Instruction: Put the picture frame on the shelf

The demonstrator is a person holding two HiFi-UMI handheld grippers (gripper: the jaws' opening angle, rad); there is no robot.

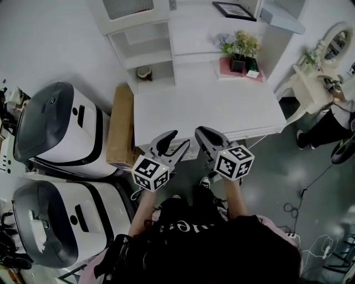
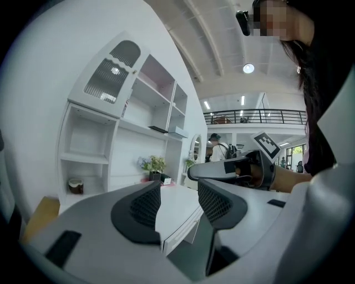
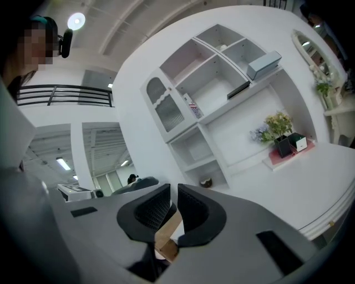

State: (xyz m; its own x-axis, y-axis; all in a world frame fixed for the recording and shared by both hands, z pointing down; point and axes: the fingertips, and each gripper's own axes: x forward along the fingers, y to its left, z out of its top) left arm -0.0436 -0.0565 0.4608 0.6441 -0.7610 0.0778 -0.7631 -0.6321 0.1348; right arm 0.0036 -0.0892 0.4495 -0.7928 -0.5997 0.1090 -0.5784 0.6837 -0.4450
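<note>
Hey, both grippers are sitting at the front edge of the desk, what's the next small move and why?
Probably open the right gripper and reach it forward over the desk toward the picture frame. The frame lies flat at the back, far from both grippers; the right one's jaws are nearly shut on nothing, and the left gripper is open and empty.
</note>
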